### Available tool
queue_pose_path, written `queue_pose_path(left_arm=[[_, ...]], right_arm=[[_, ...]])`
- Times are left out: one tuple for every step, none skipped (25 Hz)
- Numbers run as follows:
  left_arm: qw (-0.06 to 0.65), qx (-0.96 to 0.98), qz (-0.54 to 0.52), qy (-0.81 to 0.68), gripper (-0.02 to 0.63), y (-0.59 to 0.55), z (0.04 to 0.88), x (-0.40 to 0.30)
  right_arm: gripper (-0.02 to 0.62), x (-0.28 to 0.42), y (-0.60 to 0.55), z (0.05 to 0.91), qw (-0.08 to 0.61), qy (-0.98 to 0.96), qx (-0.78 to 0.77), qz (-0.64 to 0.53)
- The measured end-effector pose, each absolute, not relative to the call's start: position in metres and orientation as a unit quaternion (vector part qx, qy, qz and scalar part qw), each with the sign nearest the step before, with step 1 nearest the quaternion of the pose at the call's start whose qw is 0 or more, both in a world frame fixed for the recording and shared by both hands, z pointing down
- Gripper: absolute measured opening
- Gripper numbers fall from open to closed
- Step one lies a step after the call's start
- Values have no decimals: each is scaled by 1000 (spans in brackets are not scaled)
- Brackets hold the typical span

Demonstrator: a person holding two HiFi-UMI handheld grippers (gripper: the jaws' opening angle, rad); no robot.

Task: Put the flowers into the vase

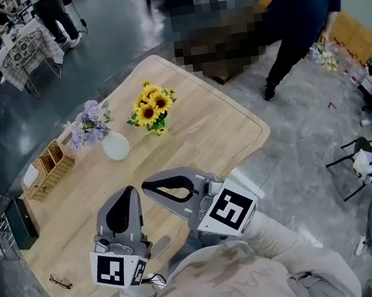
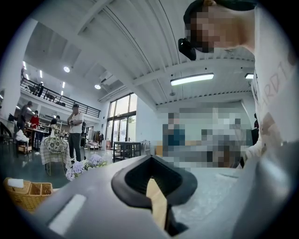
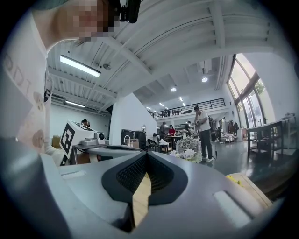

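A bunch of sunflowers [image 1: 151, 108] rests on the wooden table [image 1: 225, 132], towards its far side. To their left a round white vase [image 1: 116, 147] holds pale purple flowers [image 1: 89, 125]; the same flowers [image 2: 86, 164] show in the left gripper view. Both grippers hover over the table's near part, well short of the flowers. My left gripper [image 1: 129, 190] [image 2: 150, 158] is shut and holds nothing. Beside it my right gripper [image 1: 146, 183] [image 3: 147, 154] is also shut and holds nothing. A bit of yellow bloom [image 3: 233, 177] shows at the right gripper view's right edge.
A wicker basket [image 1: 47, 171] stands at the table's left edge, left of the vase. A pair of glasses [image 1: 61, 282] lies near the front left corner. A person [image 1: 303, 7] stands beyond the table's far right. Chairs [image 1: 371, 157] stand on the floor to the right.
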State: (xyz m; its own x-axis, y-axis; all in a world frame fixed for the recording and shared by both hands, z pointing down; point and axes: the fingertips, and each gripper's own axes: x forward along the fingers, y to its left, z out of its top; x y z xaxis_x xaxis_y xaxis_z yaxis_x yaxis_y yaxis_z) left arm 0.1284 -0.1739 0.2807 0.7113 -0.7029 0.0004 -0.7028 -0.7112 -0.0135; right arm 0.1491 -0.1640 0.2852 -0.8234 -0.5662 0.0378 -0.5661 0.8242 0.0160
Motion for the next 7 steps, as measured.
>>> queue_pose_path(left_arm=[[7,-925,-3,379,0,-174,281,129],[7,-925,-3,379,0,-174,280,129],[7,-926,-3,378,0,-175,280,129],[7,-926,-3,378,0,-175,280,129],[7,-926,-3,377,0,-175,280,129],[7,-926,-3,377,0,-176,280,129],[7,-926,-4,377,0,-176,281,129]], right_arm=[[25,149,-164,285,20,-955,297,-2],[25,150,-164,284,19,-955,298,-3],[25,150,-164,284,19,-954,298,-3],[25,150,-164,284,18,-954,299,-3],[25,150,-164,283,17,-954,299,-3],[25,150,-164,283,16,-954,300,-3],[25,150,-164,283,16,-954,300,-3]])
